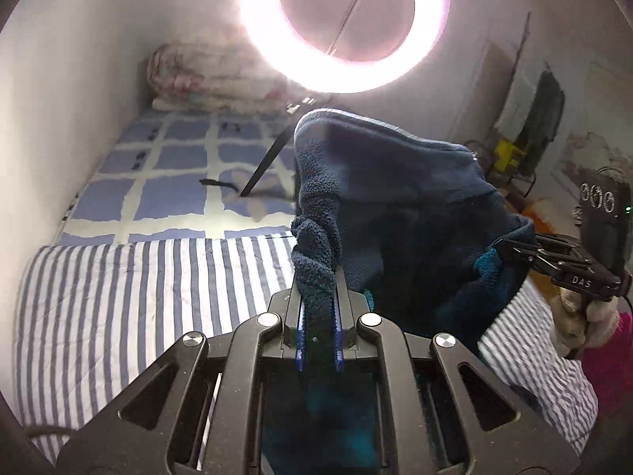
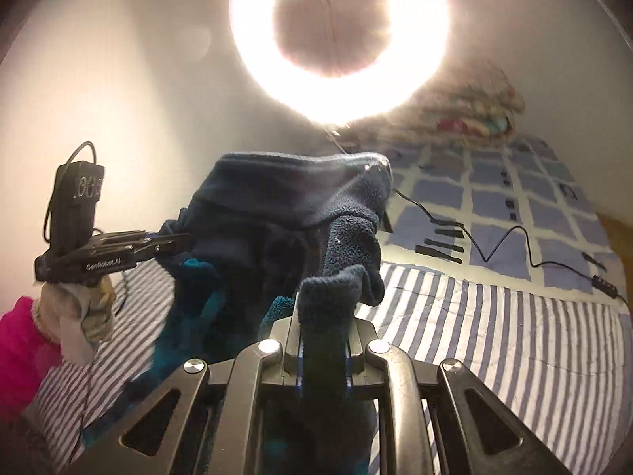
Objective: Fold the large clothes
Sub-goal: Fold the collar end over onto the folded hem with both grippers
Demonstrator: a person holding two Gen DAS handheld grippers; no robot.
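A dark navy fleece garment (image 1: 395, 198) with a teal inner side hangs lifted above the bed, stretched between both grippers. My left gripper (image 1: 319, 277) is shut on a bunched edge of the fleece, which fills the slot between its blue-lined fingers. At the right of the left wrist view, my right gripper (image 1: 510, 247) clamps the garment's other edge. In the right wrist view the same fleece garment (image 2: 285, 213) rises in front of my right gripper (image 2: 322, 308), shut on a fold of it. My left gripper (image 2: 174, 242) bites the cloth at the left, held by a gloved hand (image 2: 79, 324).
A striped blanket (image 1: 138, 297) covers the near bed, with a blue checked sheet (image 1: 178, 182) beyond. A folded floral quilt (image 1: 205, 75) lies against the wall. A bright ring light (image 1: 344, 23) on a tripod stands over the bed. A black cable (image 2: 494, 245) runs across the sheet.
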